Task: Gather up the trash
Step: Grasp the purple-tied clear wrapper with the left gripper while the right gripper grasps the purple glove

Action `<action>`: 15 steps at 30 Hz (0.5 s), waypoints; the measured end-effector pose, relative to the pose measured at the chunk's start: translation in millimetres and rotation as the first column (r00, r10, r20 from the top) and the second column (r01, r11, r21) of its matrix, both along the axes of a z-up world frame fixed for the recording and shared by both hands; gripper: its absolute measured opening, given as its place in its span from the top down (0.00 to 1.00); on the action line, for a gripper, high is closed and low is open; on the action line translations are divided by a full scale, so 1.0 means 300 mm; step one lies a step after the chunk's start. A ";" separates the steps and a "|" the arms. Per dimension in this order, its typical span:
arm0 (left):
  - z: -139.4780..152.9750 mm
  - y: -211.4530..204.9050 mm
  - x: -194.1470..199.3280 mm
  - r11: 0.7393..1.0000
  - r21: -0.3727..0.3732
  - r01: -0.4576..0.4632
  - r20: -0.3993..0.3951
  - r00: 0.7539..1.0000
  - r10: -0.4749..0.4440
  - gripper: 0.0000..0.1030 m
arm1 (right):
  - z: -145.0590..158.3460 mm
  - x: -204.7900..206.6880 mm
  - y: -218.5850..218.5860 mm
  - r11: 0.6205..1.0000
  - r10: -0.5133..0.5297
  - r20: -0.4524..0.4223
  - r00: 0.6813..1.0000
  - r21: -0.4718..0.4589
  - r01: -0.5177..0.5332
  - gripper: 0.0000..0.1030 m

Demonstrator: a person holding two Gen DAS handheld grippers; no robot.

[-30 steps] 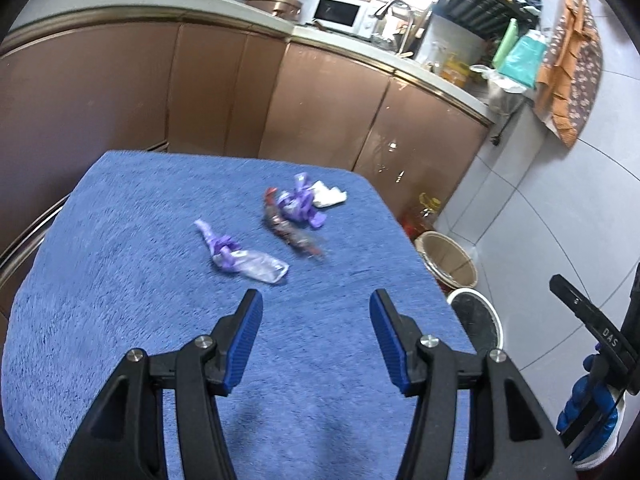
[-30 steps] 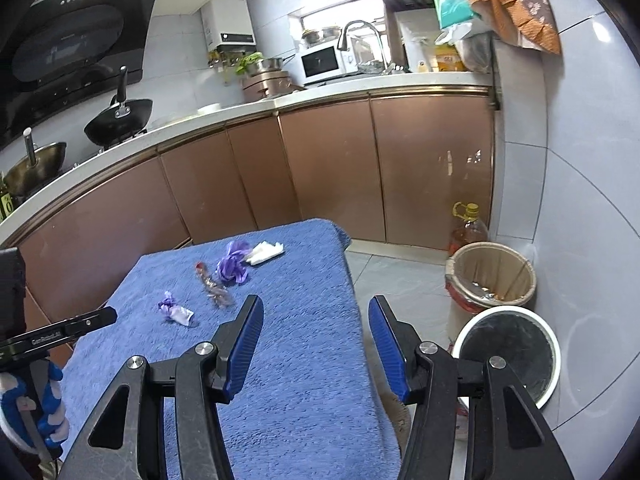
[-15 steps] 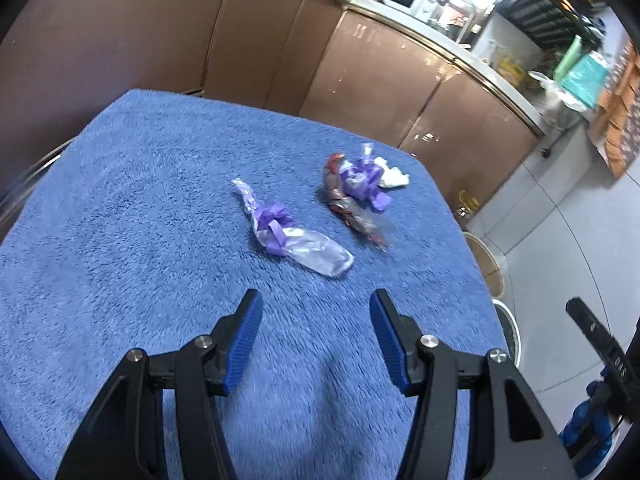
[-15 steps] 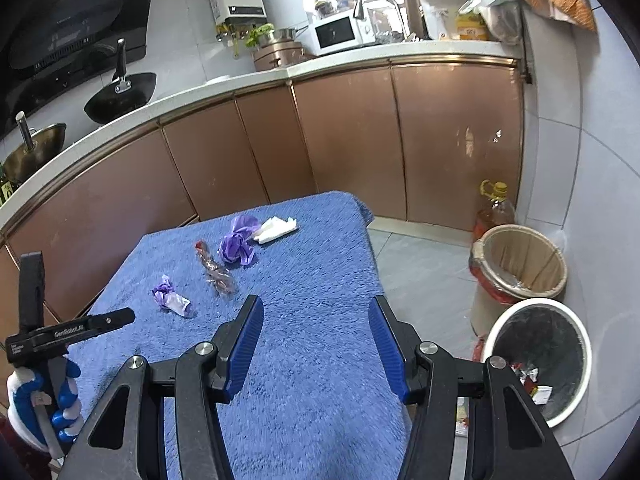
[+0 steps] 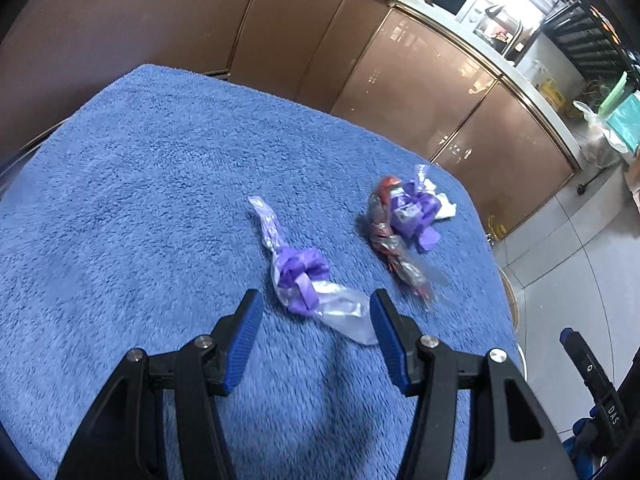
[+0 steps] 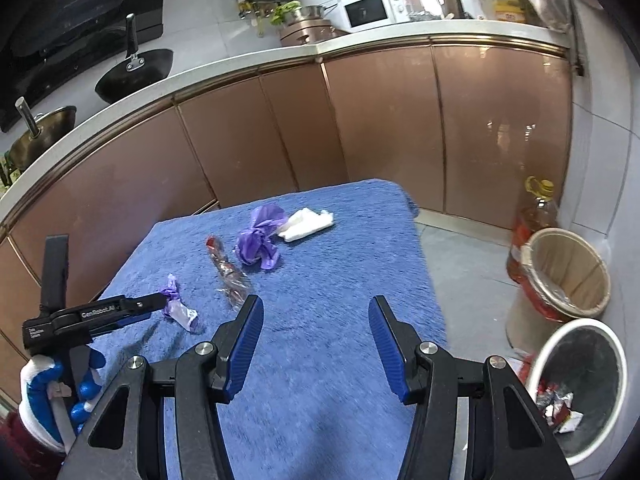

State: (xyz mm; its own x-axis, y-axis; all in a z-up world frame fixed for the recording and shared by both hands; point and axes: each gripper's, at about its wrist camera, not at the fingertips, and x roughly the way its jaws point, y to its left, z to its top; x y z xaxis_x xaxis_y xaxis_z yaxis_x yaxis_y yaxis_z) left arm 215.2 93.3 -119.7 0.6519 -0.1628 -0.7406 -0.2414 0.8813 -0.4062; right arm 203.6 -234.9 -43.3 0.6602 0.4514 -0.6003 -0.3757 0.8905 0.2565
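A white microwave (image 6: 366, 11) sits on the counter (image 6: 240, 64) above copper-brown cabinets (image 6: 384, 128). Left of it, a black wok (image 6: 134, 76) and a steel pan (image 6: 42, 134) stand under the hood (image 6: 80, 12). An oil bottle (image 6: 534, 216) stands on the tiled floor (image 6: 468, 276) against the wall

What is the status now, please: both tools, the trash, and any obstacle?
Left tool open, straddling nearest purple wrapper, not gripping. Right tool open, empty, above blue towel. Three more trash pieces further back. Nothing in the way.
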 end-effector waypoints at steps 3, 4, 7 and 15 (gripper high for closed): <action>-0.019 0.006 0.023 1.000 -0.010 -0.003 -0.004 1.000 0.003 0.48 | -0.019 0.033 0.038 1.000 0.029 -0.012 1.000 0.002 -0.029 0.49; -0.025 0.007 0.030 1.000 -0.010 -0.005 -0.005 1.000 0.005 0.48 | -0.025 0.044 0.050 0.999 0.036 -0.015 0.999 0.001 -0.036 0.49; -0.040 0.017 0.048 1.000 -0.016 -0.007 -0.007 1.000 0.007 0.48 | -0.045 0.083 0.081 0.999 0.051 -0.027 0.998 0.003 -0.051 0.49; -0.063 0.027 0.091 1.000 0.003 -0.008 0.007 1.000 0.008 0.62 | -0.088 0.195 0.134 0.997 0.073 -0.065 0.995 0.028 -0.071 0.50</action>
